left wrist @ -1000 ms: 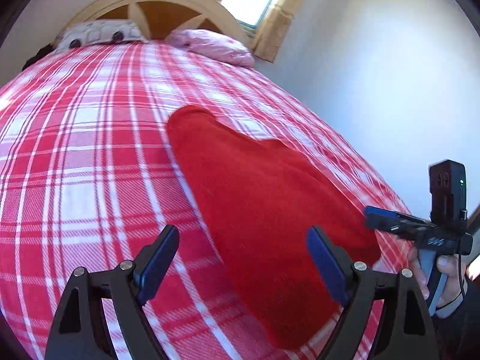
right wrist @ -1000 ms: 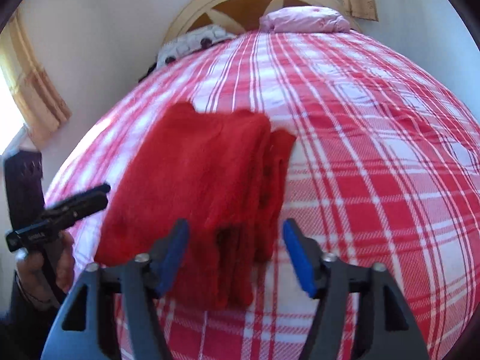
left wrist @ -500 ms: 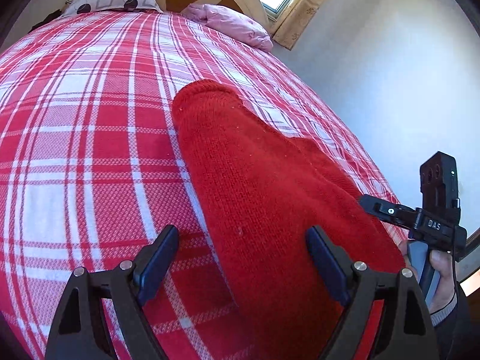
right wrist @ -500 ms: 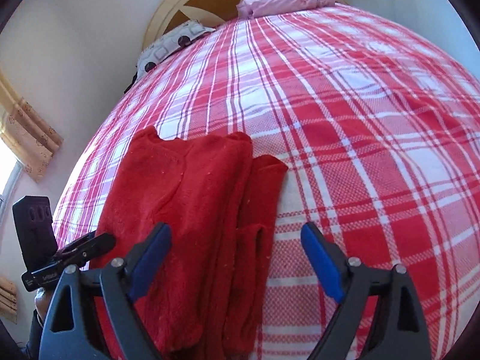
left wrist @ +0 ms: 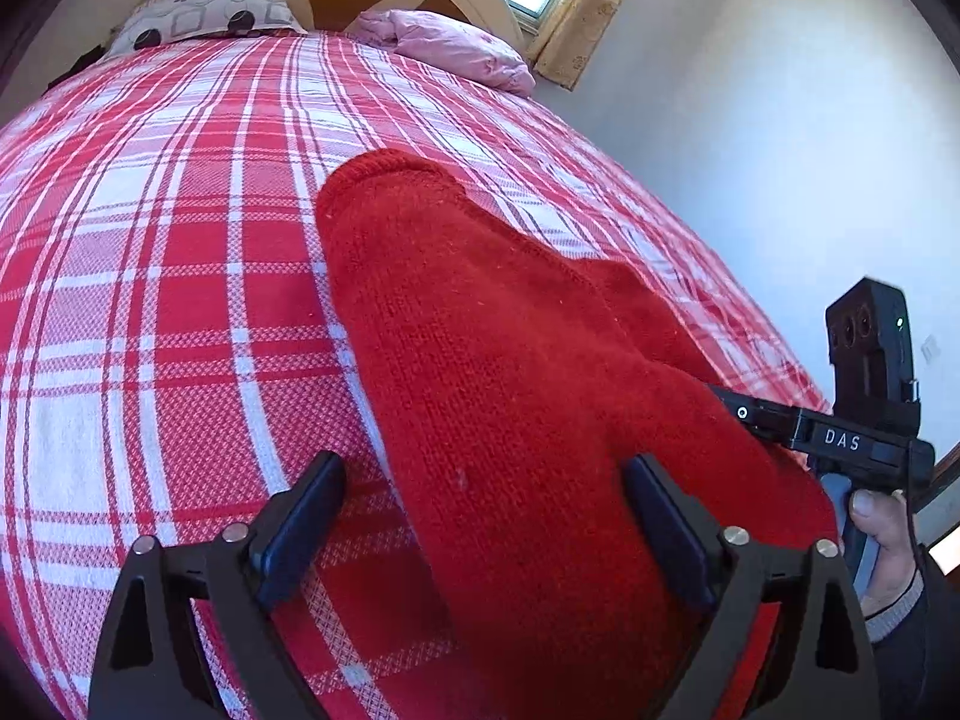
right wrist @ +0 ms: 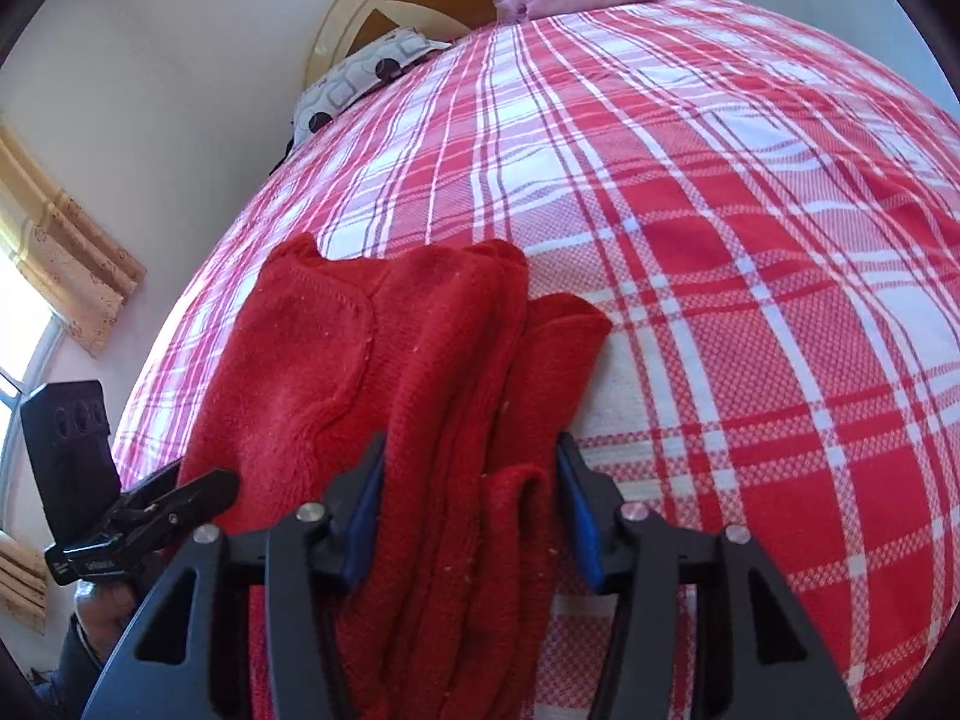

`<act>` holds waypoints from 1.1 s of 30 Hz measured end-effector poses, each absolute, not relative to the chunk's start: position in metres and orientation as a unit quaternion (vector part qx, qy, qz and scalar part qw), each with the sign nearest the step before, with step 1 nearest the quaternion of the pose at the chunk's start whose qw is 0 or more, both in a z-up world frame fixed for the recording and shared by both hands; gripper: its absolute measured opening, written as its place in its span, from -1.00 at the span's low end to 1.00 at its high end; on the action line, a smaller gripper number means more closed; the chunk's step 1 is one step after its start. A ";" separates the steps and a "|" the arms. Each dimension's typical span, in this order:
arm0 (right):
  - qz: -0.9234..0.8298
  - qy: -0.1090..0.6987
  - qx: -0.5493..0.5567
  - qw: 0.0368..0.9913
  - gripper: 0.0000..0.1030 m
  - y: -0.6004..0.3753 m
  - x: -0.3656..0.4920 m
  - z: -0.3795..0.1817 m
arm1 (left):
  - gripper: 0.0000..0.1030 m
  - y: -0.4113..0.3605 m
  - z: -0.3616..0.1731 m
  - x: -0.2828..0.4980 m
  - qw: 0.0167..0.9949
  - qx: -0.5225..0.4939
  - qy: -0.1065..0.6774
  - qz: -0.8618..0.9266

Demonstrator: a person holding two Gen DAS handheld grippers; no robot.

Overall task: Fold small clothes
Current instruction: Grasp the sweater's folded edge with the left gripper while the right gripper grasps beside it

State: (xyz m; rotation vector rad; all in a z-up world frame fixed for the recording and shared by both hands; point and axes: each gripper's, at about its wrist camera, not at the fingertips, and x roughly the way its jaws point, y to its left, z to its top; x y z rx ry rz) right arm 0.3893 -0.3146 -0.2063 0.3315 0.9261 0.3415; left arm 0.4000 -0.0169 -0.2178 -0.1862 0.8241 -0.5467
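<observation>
Bed [left wrist: 150, 300] was seen covered in red-and-white plaid; the sweater [left wrist: 492, 372] lay on it near the foot edge, already folded lengthwise into a long strip with layered edges showing on the right-wrist view [right wrist: 456, 420].

Left gripper [left wrist: 480, 534]: jaws were spread wide, one pad over the plaid, the other over the knit, nothing gripped. Right gripper [right wrist: 471, 516]: jaws were narrowed either side of the stacked folds at the near end; whether cloth was actually pinched could not be told.

Step judged: taking the near end for a crosswise fold toward the headboard. All layers would best be caught together, both ends lifted level, and the edge laid square on the far end.

Near hem was cut off below both frames. Layer count was hard to make out. Right gripper's tips were hidden behind the knit in the left-wrist view.
</observation>
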 end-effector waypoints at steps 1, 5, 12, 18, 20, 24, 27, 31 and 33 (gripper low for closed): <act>0.162 0.441 0.160 0.868 0.01 -0.314 0.389 -0.207 | 0.90 -0.019 -0.218 0.400 0.876 -0.083 0.396 -0.261; 0.164 0.434 0.175 0.869 -0.05 -0.318 0.386 -0.211 | 0.90 -0.015 -0.219 0.398 0.874 -0.089 0.393 -0.270; 0.160 0.411 0.165 0.882 -0.16 -0.315 0.377 -0.212 | 0.39 -0.019 -0.216 0.390 0.875 -0.085 0.380 -0.288; 0.161 0.404 0.163 0.885 -0.19 -0.314 0.375 -0.212 | 0.28 -0.023 -0.214 0.385 0.880 -0.072 0.373 -0.285; 0.160 0.403 0.159 0.887 -0.19 -0.313 0.375 -0.212 | 0.24 -0.024 -0.214 0.385 0.881 -0.069 0.371 -0.285; 0.159 0.403 0.158 0.887 -0.19 -0.312 0.375 -0.212 | 0.07 -0.027 -0.213 0.381 0.884 -0.062 0.366 -0.284; 0.158 0.403 0.150 0.889 -0.26 -0.311 0.374 -0.210 | -0.11 -0.029 -0.210 0.381 0.889 -0.051 0.357 -0.281; 0.142 0.393 0.106 0.902 -0.36 -0.298 0.370 -0.199 | -0.22 -0.028 -0.207 0.377 0.894 -0.050 0.352 -0.271; 0.139 0.388 0.107 0.905 -0.37 -0.298 0.368 -0.196 | -0.26 -0.027 -0.205 0.373 0.895 -0.051 0.353 -0.268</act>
